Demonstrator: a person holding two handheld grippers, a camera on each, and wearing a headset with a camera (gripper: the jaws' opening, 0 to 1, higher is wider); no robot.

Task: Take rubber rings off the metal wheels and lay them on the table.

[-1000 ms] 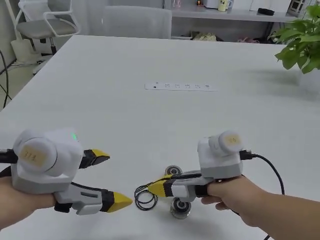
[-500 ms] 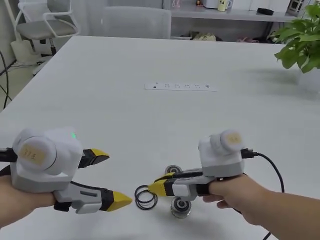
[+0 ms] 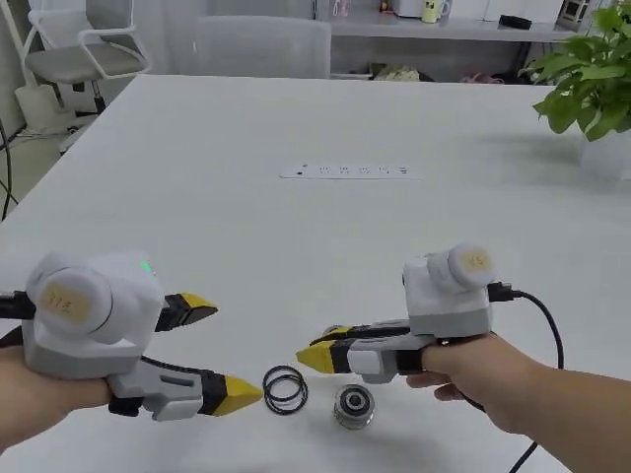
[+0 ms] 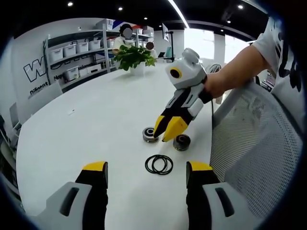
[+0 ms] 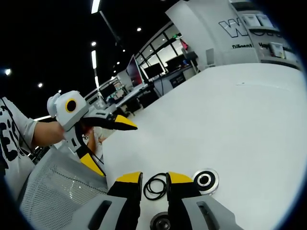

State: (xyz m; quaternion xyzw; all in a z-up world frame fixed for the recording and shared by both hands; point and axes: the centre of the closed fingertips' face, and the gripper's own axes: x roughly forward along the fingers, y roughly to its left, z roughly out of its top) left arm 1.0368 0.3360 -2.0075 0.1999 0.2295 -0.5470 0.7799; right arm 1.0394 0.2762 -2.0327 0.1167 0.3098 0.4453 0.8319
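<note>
A: Right gripper (image 3: 317, 347) has backed off and lifted from the two black rubber rings (image 3: 284, 387). They lie overlapped on the white bench (image 3: 296, 227), just ahead of and below its fingers. The fingers are a narrow gap apart with nothing in them.
B: Left gripper (image 3: 235, 352)?
A: Fingers spread wide, empty. Rings sit just past the tip of its nearer finger.
B: Wheels?
A: One small silver metal wheel (image 3: 353, 406) is right under the right fingers, and the second silver wheel (image 4: 150, 134) is just beyond them. Can't tell if either carries a ring.
B: If one does, pin the wheel by its rim with the left fingers first, since it looks free to roll. Then nip only the rubber edge with the right and peel outward. Lay it beside the other two.
</note>
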